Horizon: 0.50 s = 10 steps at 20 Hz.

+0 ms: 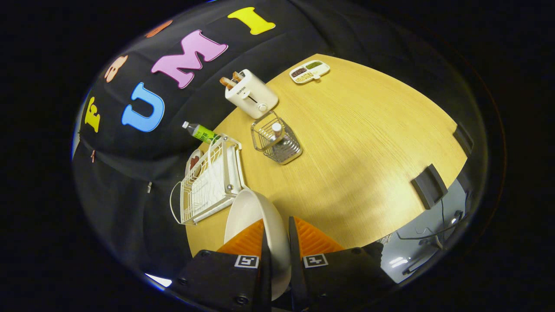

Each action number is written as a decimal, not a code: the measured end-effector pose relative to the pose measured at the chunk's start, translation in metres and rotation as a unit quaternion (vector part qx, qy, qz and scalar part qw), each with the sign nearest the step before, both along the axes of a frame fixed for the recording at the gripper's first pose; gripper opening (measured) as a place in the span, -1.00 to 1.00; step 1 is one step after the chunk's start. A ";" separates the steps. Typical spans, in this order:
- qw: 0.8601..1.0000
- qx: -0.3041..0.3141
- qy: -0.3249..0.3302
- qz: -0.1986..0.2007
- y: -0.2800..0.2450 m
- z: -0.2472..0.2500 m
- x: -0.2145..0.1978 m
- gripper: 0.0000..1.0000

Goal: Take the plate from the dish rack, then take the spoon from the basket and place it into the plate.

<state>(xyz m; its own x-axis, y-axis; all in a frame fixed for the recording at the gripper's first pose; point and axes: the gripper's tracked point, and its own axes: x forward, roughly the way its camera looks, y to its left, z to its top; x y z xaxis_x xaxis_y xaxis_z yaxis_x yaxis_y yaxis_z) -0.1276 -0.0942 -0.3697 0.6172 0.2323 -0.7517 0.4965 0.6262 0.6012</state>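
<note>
One white plate (251, 212) sits clamped edge-on between your gripper (277, 242) fingers at lower centre; both fingers press its rim. You see it plain, glossy and shallow, its hollow face turned toward the white wire dish rack (210, 184) at left, its long axis running up and away from the fingers. Mid-frame, the spoon (277, 130) stands handle-up in the wire basket (277, 143) on the wooden table (368, 143).

Plate (251, 212) apparently between jaws.
</note>
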 end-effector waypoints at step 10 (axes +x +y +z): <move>1.000 0.009 0.006 0.013 0.021 -0.058 0.019 -0.55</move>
